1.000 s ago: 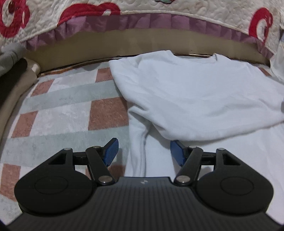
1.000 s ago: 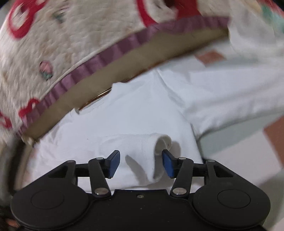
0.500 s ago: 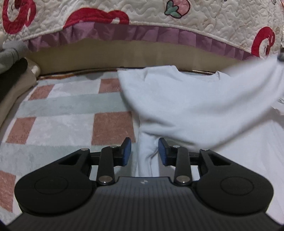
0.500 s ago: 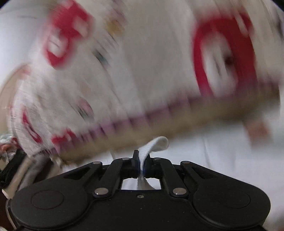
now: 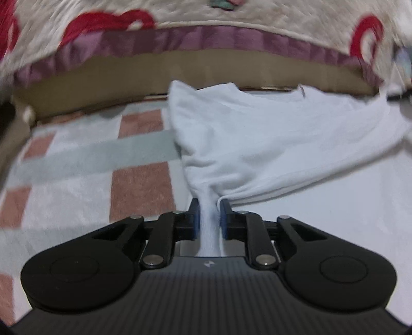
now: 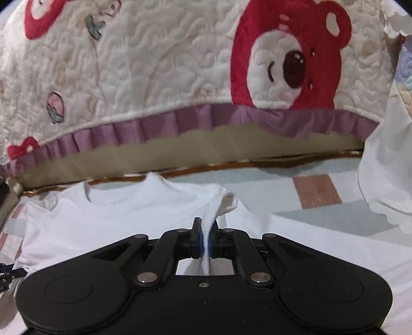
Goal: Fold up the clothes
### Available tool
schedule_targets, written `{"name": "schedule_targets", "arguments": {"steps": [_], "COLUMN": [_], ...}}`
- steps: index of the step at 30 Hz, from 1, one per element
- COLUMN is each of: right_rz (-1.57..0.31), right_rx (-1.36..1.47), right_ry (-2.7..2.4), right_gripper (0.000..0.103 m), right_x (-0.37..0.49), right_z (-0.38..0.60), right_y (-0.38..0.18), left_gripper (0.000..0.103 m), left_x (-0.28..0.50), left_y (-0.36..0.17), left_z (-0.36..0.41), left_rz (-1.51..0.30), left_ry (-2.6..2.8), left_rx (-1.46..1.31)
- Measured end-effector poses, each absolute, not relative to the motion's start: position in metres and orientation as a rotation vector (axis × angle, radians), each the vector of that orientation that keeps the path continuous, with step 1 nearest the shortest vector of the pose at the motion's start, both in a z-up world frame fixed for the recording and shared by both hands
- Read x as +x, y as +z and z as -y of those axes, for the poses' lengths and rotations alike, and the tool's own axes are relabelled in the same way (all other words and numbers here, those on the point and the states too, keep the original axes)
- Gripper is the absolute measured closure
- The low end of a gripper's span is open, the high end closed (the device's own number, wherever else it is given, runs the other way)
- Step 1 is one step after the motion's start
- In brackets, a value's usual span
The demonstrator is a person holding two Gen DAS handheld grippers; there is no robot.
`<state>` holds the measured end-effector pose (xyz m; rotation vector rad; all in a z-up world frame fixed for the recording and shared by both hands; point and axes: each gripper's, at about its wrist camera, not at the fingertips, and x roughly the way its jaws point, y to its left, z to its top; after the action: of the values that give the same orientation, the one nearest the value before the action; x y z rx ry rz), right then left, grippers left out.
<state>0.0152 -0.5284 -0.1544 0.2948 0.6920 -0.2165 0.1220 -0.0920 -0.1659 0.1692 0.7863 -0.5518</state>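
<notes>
The left gripper (image 5: 209,216) is closing on a bunched edge of the white shirt (image 5: 270,144); the right gripper (image 6: 204,241) is clamped tight on a sleeve cuff (image 6: 226,203). The shirt spreads toward twelve o'clock over the checked blanket (image 5: 139,185) — beyond, a quilted bear cover (image 6: 180,77).

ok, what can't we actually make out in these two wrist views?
- Left wrist: lower part of the white shirt, hidden behind the left gripper, whose jaws are closing on a bunched fold.
- Left wrist: quilt pattern, motion-blurred.
- Right wrist: which part of the shirt the right gripper pinches; cloth runs behind its body.
</notes>
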Motion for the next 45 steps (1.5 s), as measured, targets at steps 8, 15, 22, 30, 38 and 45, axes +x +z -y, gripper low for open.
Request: {"name": "schedule_targets", "arguments": {"steps": [8, 15, 22, 30, 38, 45], "right_rz": [-0.785, -0.772, -0.767, -0.683, -0.691, -0.754], "right_rx": [0.242, 0.292, 0.27, 0.195, 0.14, 0.02], "right_ry": [-0.269, -0.253, -0.194, -0.109, -0.118, -0.225], "right_gripper": [0.097, 0.095, 0.095, 0.096, 0.096, 0.093], "right_x": [0.015, 0.01, 0.01, 0.006, 0.021, 0.04], "right_z": [0.529, 0.537, 0.542, 0.544, 0.543, 0.551], "right_y": [-0.188, -0.208, -0.212, -0.195, -0.203, -0.209], "left_gripper": [0.086, 0.052, 0.054, 0.099, 0.09, 0.04], "left_x": [0.131, 0.192, 0.281, 0.285, 0.274, 0.235], "left_y": [-0.158, -0.133, -0.154, -0.144, -0.166, -0.126], "left_z": [0.071, 0.065, 0.108, 0.133, 0.163, 0.157], "left_rz": [-0.892, -0.804, -0.815, -0.743, -0.712, -0.548], "left_ry": [-0.519, -0.539, -0.705, -0.536, -0.371, -0.479], "left_rx": [0.037, -0.146, -0.074, 0.203, 0.396, 0.365]}}
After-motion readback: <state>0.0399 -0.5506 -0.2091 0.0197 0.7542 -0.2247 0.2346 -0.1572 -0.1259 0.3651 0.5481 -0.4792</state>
